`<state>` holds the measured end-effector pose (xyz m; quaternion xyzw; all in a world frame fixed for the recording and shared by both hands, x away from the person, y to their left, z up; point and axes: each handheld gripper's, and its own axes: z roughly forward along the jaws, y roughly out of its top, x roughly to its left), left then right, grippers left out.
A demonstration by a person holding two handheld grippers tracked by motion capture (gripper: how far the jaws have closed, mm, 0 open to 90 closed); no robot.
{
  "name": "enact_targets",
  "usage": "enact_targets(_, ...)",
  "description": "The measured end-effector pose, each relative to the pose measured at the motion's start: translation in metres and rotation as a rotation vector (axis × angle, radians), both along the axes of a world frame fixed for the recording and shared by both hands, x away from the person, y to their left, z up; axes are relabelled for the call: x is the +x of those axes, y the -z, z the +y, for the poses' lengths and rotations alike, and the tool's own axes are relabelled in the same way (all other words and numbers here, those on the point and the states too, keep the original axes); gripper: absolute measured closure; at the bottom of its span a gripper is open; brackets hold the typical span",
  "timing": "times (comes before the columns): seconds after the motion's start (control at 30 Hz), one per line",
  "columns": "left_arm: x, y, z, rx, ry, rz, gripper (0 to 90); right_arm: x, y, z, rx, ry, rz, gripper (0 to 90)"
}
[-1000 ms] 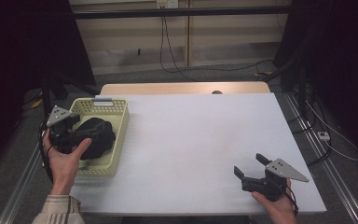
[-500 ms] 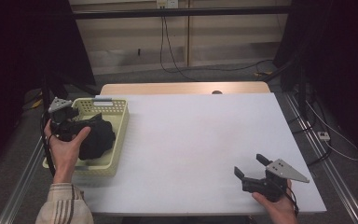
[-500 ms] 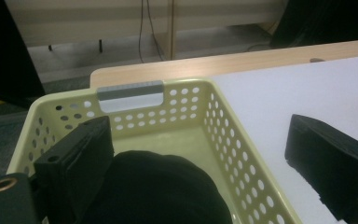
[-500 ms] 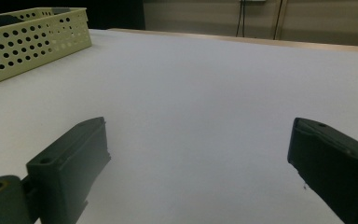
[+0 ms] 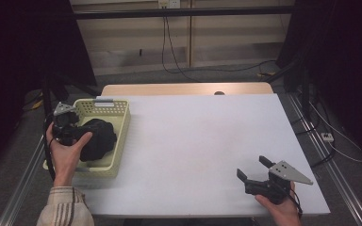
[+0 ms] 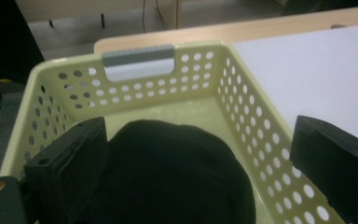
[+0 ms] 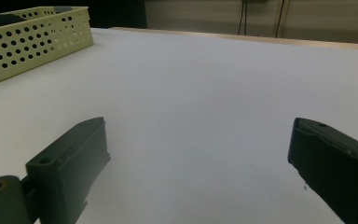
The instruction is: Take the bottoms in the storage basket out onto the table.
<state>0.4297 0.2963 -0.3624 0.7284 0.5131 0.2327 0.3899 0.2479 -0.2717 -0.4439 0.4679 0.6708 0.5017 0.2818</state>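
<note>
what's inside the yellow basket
A bundle of black cloth lies inside the yellow basket. Bare floor shows beyond it; whatever lies under the cloth is covered.

The left gripper (image 5: pixel 78 134) now sits lower over the pale yellow basket (image 5: pixel 120 123), closer to its near-left side, its jaws freshly widened around the black cloth bundle (image 5: pixel 96 139).

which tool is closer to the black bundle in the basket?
Left. The left tool is at the black bundle in the yellow basket, jaws open on either side of it. The right tool sits open at the table's near right corner, far from the basket.
</note>
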Motion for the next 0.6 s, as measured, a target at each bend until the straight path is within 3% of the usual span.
enact_targets(0.23,0.005,0.009,0.0,-0.015,0.0,0.019,8.0,-0.001,0.0,0.001,0.003,0.001,0.008,4.9)
enact_targets(0.5,0.014,0.022,0.001,0.037,0.005,0.112,6.6,0.0,0.001,0.001,0.005,0.003,0.017,4.9)
enact_targets(0.6,0.017,0.027,-0.002,0.112,0.004,0.155,6.3,-0.001,0.001,0.001,0.004,0.002,0.018,4.9)
